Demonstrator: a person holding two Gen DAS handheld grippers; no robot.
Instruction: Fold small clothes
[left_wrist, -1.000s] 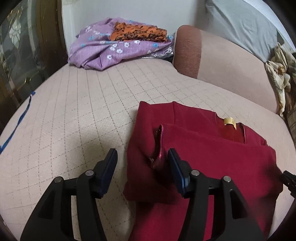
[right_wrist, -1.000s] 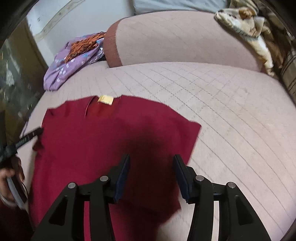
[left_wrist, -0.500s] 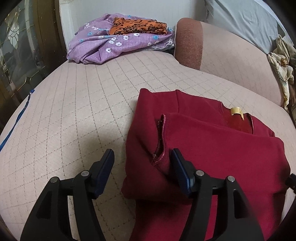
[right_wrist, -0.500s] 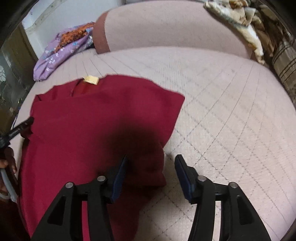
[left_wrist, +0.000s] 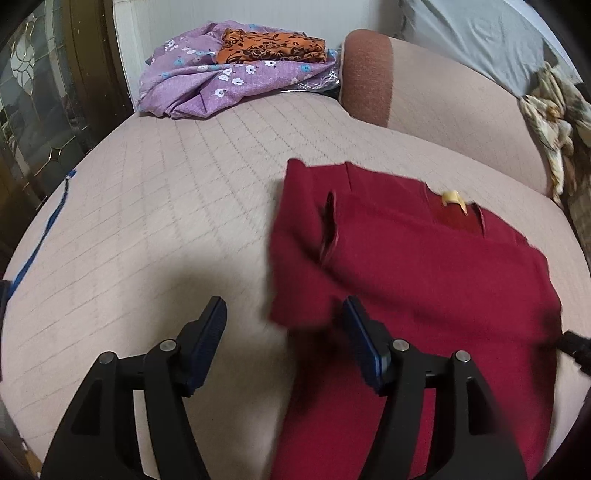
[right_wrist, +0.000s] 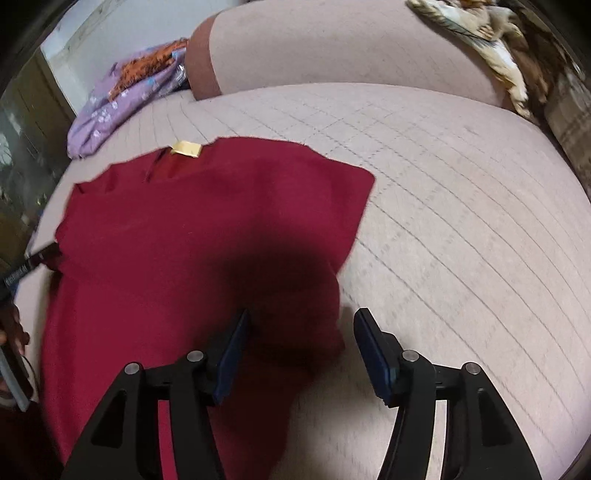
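- Your left hand-held gripper (left_wrist: 284, 325) is spread wide with nothing between its fingers, low over the left edge of the dark red shirt (left_wrist: 424, 273); your right hand-held gripper (right_wrist: 301, 338) is likewise released, astride the right sleeve (right_wrist: 332, 221).
- The shirt lies flat on the quilted beige cushion (left_wrist: 166, 206), collar and yellow neck label (right_wrist: 186, 148) pointing away from you toward the bolster (right_wrist: 332, 48), hem nearest you. Its long axis runs from you to the bolster.
- The left sleeve (left_wrist: 306, 258) looks already turned in over the body; the right one lies out flat, so that fold is likely next.
- To do it well, pinch the right sleeve by its outer edge, catching only that layer, lift just enough to clear, and lay it parallel to the long axis.
- Keep the left gripper ready to pin the folded side so it does not drag open.
- Floral purple cloth (left_wrist: 207, 81) sits well apart.
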